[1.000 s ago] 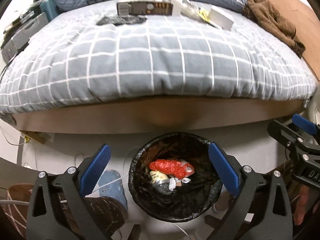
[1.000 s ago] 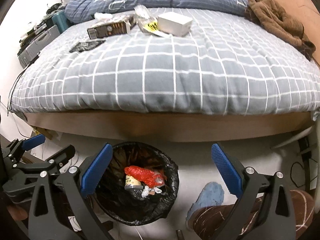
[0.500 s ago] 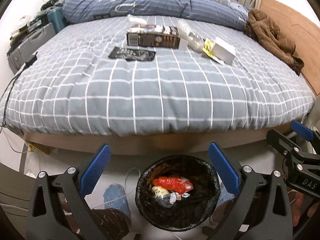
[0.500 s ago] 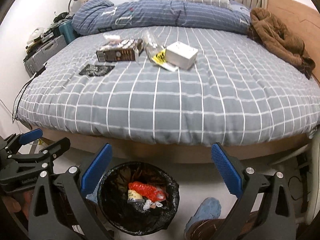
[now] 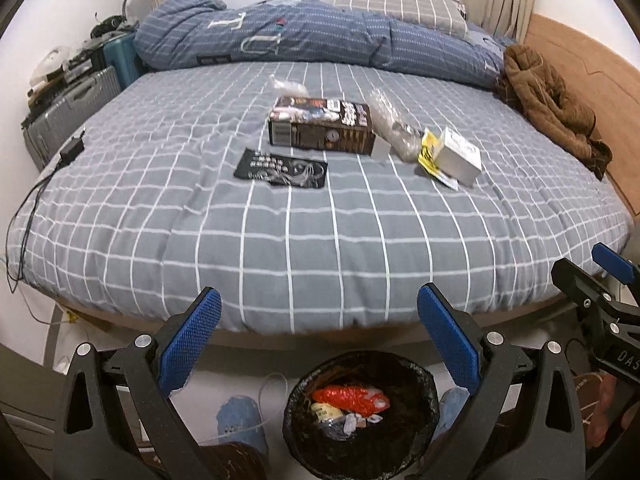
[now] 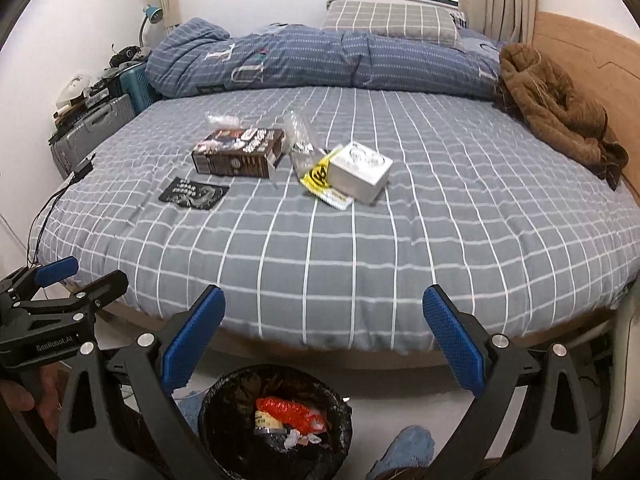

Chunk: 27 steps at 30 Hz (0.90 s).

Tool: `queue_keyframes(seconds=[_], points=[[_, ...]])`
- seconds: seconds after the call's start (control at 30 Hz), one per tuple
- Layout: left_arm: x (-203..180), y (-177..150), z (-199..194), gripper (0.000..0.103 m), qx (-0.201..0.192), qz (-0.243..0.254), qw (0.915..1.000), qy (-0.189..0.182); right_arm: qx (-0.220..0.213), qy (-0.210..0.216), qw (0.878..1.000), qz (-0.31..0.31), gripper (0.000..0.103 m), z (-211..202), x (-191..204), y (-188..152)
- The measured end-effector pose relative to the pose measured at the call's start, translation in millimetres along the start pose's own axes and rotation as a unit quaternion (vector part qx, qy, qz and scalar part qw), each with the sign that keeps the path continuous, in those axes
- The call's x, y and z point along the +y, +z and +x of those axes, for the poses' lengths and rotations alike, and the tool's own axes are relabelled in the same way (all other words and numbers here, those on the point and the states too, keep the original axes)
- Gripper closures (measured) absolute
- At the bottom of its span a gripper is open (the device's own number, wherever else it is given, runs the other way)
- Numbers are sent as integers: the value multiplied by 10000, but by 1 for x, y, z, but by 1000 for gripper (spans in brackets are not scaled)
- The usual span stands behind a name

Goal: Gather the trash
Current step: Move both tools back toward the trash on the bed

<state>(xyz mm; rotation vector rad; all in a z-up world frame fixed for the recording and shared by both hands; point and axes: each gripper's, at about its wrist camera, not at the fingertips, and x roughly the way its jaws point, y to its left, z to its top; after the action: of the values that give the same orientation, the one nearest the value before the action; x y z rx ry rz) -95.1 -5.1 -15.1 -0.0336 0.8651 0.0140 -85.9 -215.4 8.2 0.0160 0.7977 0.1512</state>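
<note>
Both grippers were held above the floor at the near edge of the bed (image 5: 320, 240), each spread wide with nothing between its fingers. The left gripper (image 5: 318, 344) pointed over a black-lined bin (image 5: 420, 432) that stood on the floor just in front of the bed's near edge, and the right gripper (image 6: 324, 344) was beside it, with the same bin low and left of centre in its view. Inside the bin lay a red wrapper (image 5: 346, 398) on top of some pale scraps and a small container.

The remaining trash sat on the grey checked bedcover, around the middle of the bed and towards its far side. A flat black packet (image 5: 280, 168) lay nearest the near edge, apart from the rest. Behind it lay a long dark box (image 5: 322, 126) on its side, and behind that a small crumpled clear bag (image 5: 288, 86). To the right of the dark box, a clear plastic bag (image 5: 394, 128) touched a yellow wrapper (image 5: 428, 154), and a white box (image 5: 460, 154) rested partly on that wrapper.

A blue duvet (image 5: 320, 42) was bunched along the far edge, with a checked pillow (image 5: 396, 6) behind it. A brown garment (image 5: 552, 104) lay along the right edge by the wooden headboard (image 5: 592, 80). Suitcases (image 5: 80, 108) stood past the left edge, and a black cable (image 5: 28, 216) trailed over that edge. The person's blue slippers (image 5: 242, 420) showed on the floor beside the bin.
</note>
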Motion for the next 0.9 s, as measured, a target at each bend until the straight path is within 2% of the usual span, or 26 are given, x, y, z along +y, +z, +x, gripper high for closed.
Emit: queue_keyframes(seconds=[0.43, 0.9], points=[[21, 43, 28, 6, -45, -56, 9999, 101, -99, 44, 9998, -153, 8, 29, 6, 42], [48, 84, 103, 6, 174, -189, 9996, 119, 40, -46, 9999, -125, 8, 112, -6, 94]])
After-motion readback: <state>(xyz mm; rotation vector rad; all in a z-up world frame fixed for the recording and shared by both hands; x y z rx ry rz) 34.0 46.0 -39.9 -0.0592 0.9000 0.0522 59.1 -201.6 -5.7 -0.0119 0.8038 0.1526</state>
